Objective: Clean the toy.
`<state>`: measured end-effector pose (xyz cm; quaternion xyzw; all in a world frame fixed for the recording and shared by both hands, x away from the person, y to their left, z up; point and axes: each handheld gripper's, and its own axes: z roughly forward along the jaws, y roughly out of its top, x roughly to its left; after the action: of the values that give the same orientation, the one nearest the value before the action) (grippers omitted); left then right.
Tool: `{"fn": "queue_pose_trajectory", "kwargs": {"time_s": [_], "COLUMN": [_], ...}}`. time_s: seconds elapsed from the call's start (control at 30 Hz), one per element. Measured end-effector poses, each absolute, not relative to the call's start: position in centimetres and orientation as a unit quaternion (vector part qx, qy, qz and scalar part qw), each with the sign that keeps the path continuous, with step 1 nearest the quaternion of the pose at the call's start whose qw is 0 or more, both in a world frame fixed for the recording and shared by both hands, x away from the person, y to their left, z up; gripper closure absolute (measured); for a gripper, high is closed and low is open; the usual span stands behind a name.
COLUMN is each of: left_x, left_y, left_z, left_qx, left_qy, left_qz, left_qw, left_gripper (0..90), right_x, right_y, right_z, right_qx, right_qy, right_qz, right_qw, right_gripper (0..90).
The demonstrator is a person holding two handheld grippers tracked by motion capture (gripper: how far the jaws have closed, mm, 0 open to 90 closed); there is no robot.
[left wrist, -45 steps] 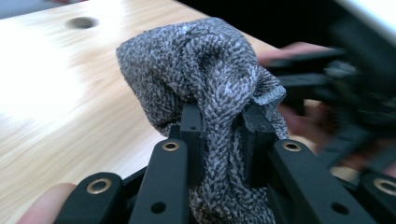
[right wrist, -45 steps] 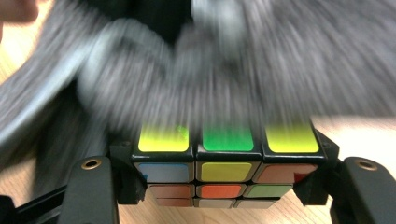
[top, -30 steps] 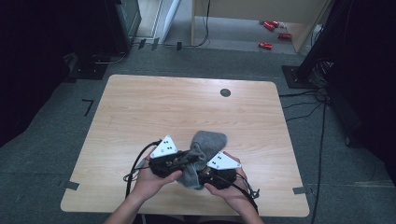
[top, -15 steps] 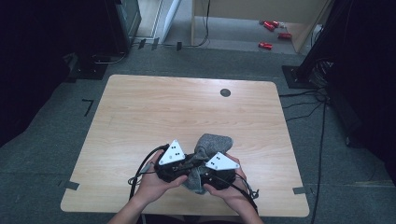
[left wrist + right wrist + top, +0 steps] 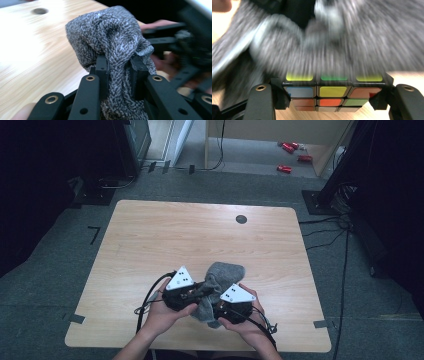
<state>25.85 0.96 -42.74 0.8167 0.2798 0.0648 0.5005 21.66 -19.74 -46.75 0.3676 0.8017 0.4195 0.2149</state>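
A grey terry cloth (image 5: 223, 272) is bunched between my two grippers near the table's front edge. My left gripper (image 5: 192, 293) is shut on the cloth (image 5: 112, 32), both pads pinching a thick fold of it. My right gripper (image 5: 231, 307) is shut on a colour-tiled puzzle cube (image 5: 332, 93), clamped by its left and right sides. The cloth (image 5: 337, 47) lies blurred against the cube's top face. In the left gripper view, the right gripper (image 5: 182, 47) and a hand show blurred behind the cloth.
The wooden table (image 5: 150, 235) has a round dark cable hole (image 5: 241, 219) at the back right. Cables trail from both grippers over the front edge. Red items (image 5: 290, 150) lie on the floor beyond the table, and dark stands flank it.
My left gripper has shifted slightly with the cloth, toward the right gripper and back. The right gripper and the cube have kept still.
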Motion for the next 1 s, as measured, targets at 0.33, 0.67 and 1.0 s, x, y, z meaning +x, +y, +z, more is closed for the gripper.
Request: {"fn": "queue_pose_trajectory", "kwargs": {"time_s": [0.33, 0.67, 1.0], "left_x": [25.5, 24.3, 27.4], "left_y": [0.3, -0.6, 4.1], "left_z": [-42.9, -42.5, -42.4], "left_qx": [0.824, 0.828, 0.789], "left_qy": [0.253, 0.218, 0.333], "left_qz": [0.047, 0.058, 0.119], "left_qw": [0.505, 0.513, 0.502], "left_gripper": [74.2, 73.8, 75.4], "right_x": [21.6, 21.6, 21.7], "right_y": [-19.8, -19.9, -21.0], "right_z": [-46.8, -46.5, -46.1], "right_qx": [0.364, 0.366, 0.374], "right_qy": [0.803, 0.797, 0.785], "right_qz": [0.42, 0.43, 0.437], "right_qw": [0.217, 0.216, 0.229], "right_gripper": [34.3, 34.2, 34.2]}}
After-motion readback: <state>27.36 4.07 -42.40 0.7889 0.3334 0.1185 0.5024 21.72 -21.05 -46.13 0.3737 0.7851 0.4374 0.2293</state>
